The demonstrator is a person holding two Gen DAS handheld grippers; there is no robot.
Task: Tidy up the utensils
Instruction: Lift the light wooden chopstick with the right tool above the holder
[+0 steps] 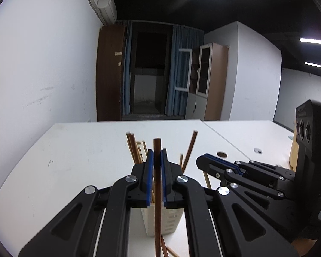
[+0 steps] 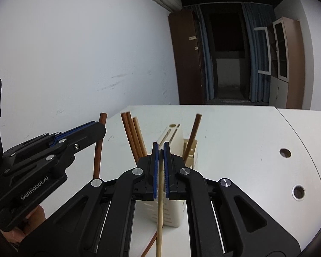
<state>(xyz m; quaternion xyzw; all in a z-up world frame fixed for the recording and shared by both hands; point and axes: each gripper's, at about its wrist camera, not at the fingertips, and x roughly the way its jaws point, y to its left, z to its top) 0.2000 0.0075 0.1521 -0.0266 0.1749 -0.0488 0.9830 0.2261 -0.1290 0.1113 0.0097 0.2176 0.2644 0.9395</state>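
A cream slotted utensil holder [image 1: 160,220] [image 2: 171,209] stands on the white table [image 1: 75,160] with several brown chopsticks [image 1: 134,150] [image 2: 132,137] leaning in it. My left gripper [image 1: 157,156] is shut on a dark brown chopstick [image 1: 158,192], held upright above the holder; it also shows in the right wrist view [image 2: 98,145]. My right gripper [image 2: 160,150] is shut on a pale bamboo chopstick [image 2: 159,214], just in front of the holder. The right gripper shows at the right of the left wrist view [image 1: 203,162].
Loose chopsticks lie on the table by the holder's base [image 1: 207,180] [image 2: 149,246]. Cable holes [image 2: 285,153] dot the right part of the table. A white wall runs along the left; cabinets [image 1: 211,81] stand behind.
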